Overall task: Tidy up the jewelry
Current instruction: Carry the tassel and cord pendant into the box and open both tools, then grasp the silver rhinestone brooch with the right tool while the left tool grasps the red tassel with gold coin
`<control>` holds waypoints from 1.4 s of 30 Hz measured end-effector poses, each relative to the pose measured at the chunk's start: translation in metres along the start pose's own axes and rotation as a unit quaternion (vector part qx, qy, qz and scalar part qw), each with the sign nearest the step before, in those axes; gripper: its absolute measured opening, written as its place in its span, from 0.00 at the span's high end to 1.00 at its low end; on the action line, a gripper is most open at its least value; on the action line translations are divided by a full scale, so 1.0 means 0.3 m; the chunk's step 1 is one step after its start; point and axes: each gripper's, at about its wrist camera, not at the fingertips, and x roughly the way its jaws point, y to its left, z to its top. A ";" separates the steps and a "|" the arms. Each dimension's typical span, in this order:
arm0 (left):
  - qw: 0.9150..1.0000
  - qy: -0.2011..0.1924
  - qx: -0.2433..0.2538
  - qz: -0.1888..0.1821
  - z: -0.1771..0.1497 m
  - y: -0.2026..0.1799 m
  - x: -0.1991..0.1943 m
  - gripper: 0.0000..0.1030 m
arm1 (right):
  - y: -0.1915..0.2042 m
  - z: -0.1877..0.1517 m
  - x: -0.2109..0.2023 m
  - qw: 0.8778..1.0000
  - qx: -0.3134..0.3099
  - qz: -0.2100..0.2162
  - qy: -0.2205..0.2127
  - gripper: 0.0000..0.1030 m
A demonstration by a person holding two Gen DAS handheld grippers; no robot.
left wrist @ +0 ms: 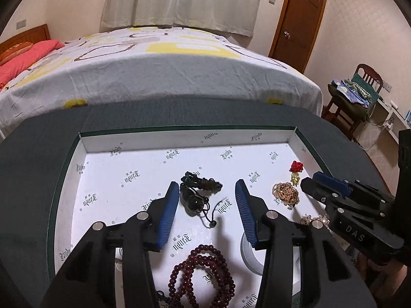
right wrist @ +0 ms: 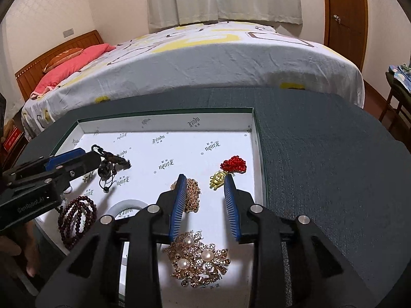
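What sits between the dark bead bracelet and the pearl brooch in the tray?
A white tape roll, partly hidden, lies between the dark bead bracelet and pearl brooch; right wrist view.

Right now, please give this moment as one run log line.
left gripper: jaws open over black cord | right gripper: jaws open, empty | jewelry in box

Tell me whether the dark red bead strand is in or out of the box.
In: the dark red bead strand lies coiled on the box's printed white floor.
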 end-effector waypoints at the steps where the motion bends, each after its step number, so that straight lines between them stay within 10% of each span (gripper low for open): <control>1: 1.000 0.000 0.000 -0.001 0.001 0.001 -0.006 0.56 | 0.000 0.000 -0.004 1.000 0.001 0.001 -0.001 0.71; 17: 0.997 -0.076 -0.012 0.017 -0.085 -0.032 -0.326 0.46 | 0.034 -0.063 -0.278 0.999 0.010 0.017 -0.046 0.71; 42: 0.995 -0.050 -0.060 0.069 -0.378 0.006 -0.455 0.45 | -0.026 -0.343 -0.397 1.000 0.008 -0.025 0.004 0.63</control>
